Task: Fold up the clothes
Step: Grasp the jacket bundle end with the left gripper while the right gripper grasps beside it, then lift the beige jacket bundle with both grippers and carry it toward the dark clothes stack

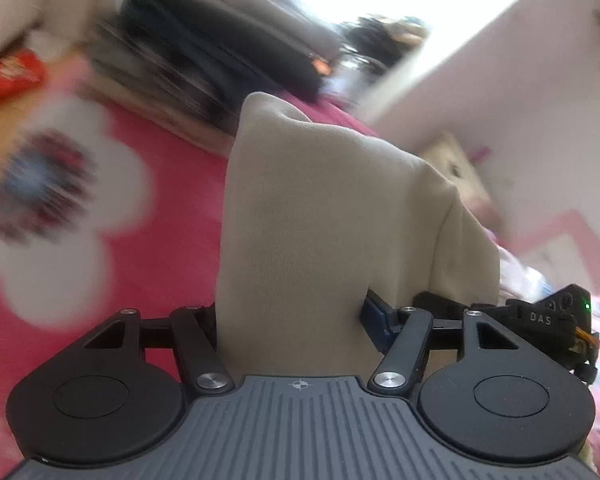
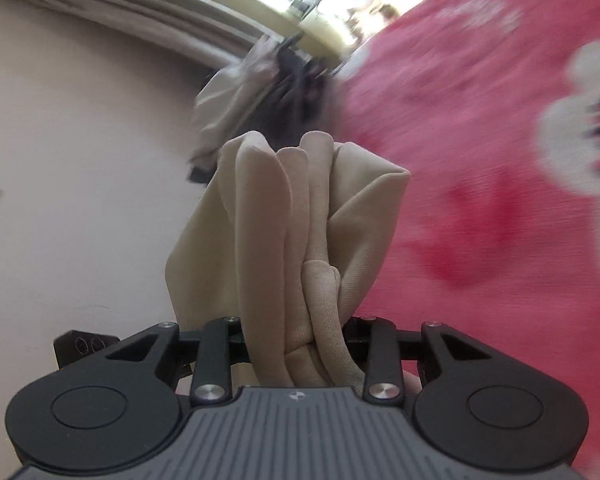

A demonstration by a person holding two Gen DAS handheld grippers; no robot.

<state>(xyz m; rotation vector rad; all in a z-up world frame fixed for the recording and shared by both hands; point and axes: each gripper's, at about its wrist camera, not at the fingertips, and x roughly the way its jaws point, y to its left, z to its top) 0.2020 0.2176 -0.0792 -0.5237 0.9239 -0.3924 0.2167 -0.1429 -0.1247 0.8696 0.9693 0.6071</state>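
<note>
A beige garment (image 1: 324,208) rises in a broad smooth fold from between the jaws of my left gripper (image 1: 296,316), which is shut on it. The cloth hides the fingertips; only a blue pad (image 1: 374,318) peeks out on the right. In the right wrist view the same beige garment (image 2: 300,220) is bunched into several thick folds, and my right gripper (image 2: 296,332) is shut on that bundle. Both views are blurred around the cloth.
A pink bedspread with white flowers (image 1: 148,184) (image 2: 480,140) lies under the garment. A pile of dark and beige clothes (image 1: 204,48) (image 2: 268,96) sits beyond it. A red packet (image 1: 12,76) lies far left. Another black device (image 1: 556,316) shows at the right.
</note>
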